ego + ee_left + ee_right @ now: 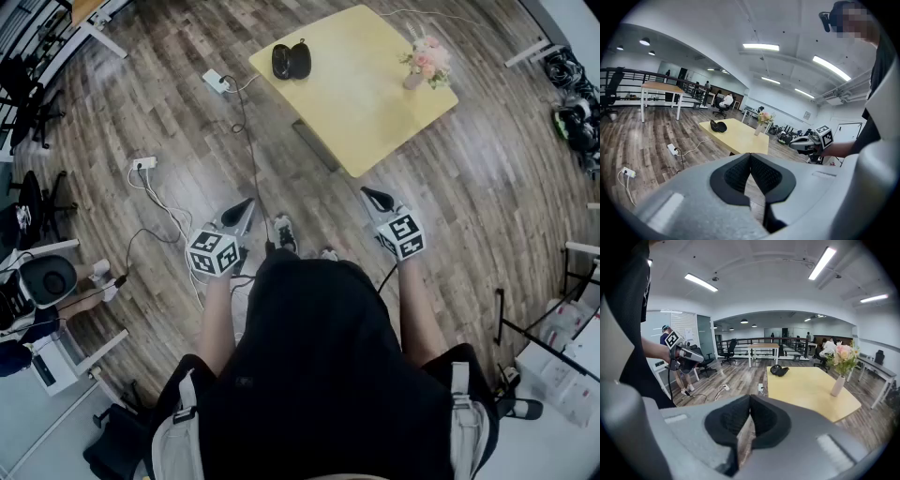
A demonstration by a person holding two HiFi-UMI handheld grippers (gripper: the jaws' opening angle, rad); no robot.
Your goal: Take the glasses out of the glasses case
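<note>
The black glasses case [291, 60] lies on the far left corner of the yellow table [375, 112], and its lid looks partly raised. The case [718, 125] is small and distant in the left gripper view, and the case [779, 370] is just as far off in the right gripper view. No glasses can be made out. My left gripper [239, 214] and right gripper [375, 199] hang over the wooden floor near my body, well short of the table. The left gripper's [750, 157] pads meet with nothing between them. The right gripper [750, 398] is shut and empty too.
A vase of pink flowers [424, 62] stands on the table's far right corner. Power strips [217, 81] [143, 163] and cables lie on the floor to the left of the table. Office chairs and desks line the left edge, and equipment sits at the right.
</note>
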